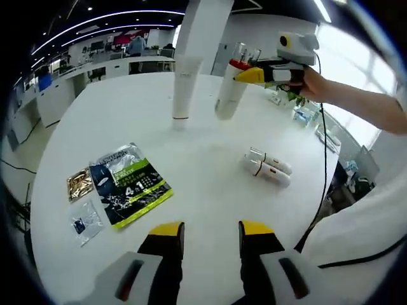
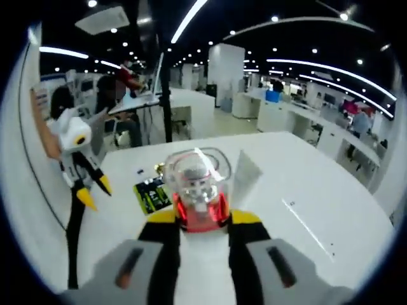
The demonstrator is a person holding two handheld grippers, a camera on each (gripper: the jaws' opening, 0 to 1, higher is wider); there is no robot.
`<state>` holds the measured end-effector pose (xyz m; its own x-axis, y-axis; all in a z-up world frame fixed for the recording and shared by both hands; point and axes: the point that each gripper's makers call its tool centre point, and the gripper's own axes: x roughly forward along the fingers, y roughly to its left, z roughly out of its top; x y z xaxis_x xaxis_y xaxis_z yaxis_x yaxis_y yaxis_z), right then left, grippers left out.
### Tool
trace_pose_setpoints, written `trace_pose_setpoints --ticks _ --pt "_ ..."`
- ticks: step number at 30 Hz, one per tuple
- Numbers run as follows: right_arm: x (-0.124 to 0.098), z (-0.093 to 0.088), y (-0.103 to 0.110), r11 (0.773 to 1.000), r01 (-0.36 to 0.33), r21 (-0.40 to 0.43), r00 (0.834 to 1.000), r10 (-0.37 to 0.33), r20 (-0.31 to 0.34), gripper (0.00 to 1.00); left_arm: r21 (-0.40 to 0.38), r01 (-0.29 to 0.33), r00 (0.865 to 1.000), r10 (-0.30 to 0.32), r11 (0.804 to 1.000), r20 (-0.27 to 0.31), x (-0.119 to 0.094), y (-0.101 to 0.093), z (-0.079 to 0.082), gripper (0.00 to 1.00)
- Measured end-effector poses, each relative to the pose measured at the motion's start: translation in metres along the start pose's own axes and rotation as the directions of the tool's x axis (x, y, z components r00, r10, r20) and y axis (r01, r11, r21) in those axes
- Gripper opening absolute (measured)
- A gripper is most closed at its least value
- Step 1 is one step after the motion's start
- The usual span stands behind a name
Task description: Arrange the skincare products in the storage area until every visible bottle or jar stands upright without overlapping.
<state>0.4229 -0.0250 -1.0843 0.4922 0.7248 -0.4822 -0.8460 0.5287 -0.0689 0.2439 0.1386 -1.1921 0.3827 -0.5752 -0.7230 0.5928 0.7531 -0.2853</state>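
Overhead, in the left gripper view, the left gripper (image 1: 212, 236) hangs above the white surface (image 1: 210, 184) with its yellow-tipped fingers (image 1: 166, 230) spread apart and nothing between them. Two white tubes (image 1: 268, 168) lie on their sides, side by side and touching, to the right of centre. One tall white bottle (image 1: 184, 95) stands upright farther back on the surface. At left lies a flat green-and-dark sachet (image 1: 129, 184), with a small gold packet (image 1: 80, 184) just beside its left edge and a small clear packet (image 1: 85, 222) below that.

Right gripper (image 1: 249, 74) enters that view from the upper right, held in a person's hand (image 1: 310, 82). Its fingers are clamped on a white bottle with a red collar and clear cap (image 1: 229, 89), lifted off the surface and tilted, near the standing bottle but apart from it.

Right gripper view: the same bottle (image 2: 198, 190) sits between the yellow finger tips (image 2: 245, 218), cap end facing the camera. Left gripper (image 2: 89, 187) shows at left, its yellow fingertips apart. Green sachet (image 2: 150, 194) lies on the surface (image 2: 305, 203) behind the held bottle.
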Motion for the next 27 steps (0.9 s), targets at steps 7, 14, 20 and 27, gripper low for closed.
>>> trace_pose_setpoints --ticks 7,14,20,27 --pt "-0.008 0.022 -0.039 0.999 0.010 -0.037 1.000 -0.010 -0.003 0.25 -0.014 -0.021 1.000 0.021 1.000 0.005 -0.003 0.008 0.001 0.34" --pt "-0.006 0.028 -0.064 1.000 0.010 0.004 1.000 -0.010 0.021 0.25 -0.021 -0.030 1.000 0.030 0.999 -0.006 -0.002 0.010 0.000 0.34" --pt "0.004 0.012 -0.063 1.000 -0.009 0.025 1.000 0.009 0.009 0.25 -0.030 -0.041 0.999 0.041 0.999 -0.017 -0.001 0.013 0.000 0.34" --pt "0.021 -0.016 -0.062 0.997 -0.045 0.061 0.999 0.046 -0.021 0.25 -0.042 -0.056 0.998 0.054 0.998 -0.041 0.000 0.021 0.000 0.34"
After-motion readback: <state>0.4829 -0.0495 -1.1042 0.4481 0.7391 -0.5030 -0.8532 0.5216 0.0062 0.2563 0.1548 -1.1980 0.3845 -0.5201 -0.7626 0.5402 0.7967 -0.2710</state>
